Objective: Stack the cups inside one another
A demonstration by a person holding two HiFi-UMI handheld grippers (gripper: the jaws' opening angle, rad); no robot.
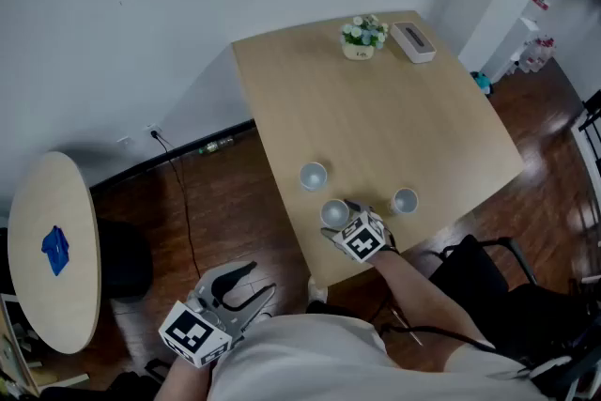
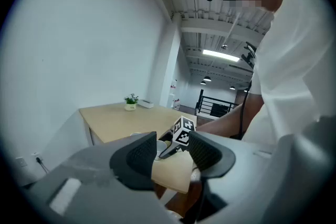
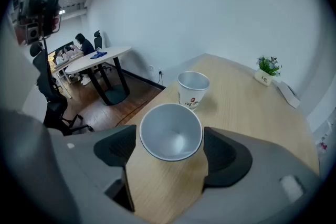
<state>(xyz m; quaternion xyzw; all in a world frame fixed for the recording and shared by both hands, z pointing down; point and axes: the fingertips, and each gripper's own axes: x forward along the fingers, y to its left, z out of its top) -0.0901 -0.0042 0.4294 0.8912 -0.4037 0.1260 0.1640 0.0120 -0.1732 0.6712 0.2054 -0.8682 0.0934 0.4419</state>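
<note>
Right gripper (image 3: 169,140): jaws spread wide, straddling an upright white paper cup (image 1: 333,213), pads just beside its rim, near the front edge of the light wooden table (image 1: 376,99). Left gripper (image 2: 172,150): jaws apart, nothing between, held off the table. Second white cup with red print (image 3: 192,89) and third white cup (image 1: 405,200) stand near, separate.

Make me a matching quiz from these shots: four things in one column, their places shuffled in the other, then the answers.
Things:
1. potted plant
2. left gripper
3. cup with red print
4. nearest cup

Places:
A. between the jaws of the right gripper
B. off the table, over the wooden floor
C. far end of the table, beside a white box
D. standing free just beyond the right gripper's jaws

Pairs: 1-C, 2-B, 3-D, 4-A
</note>
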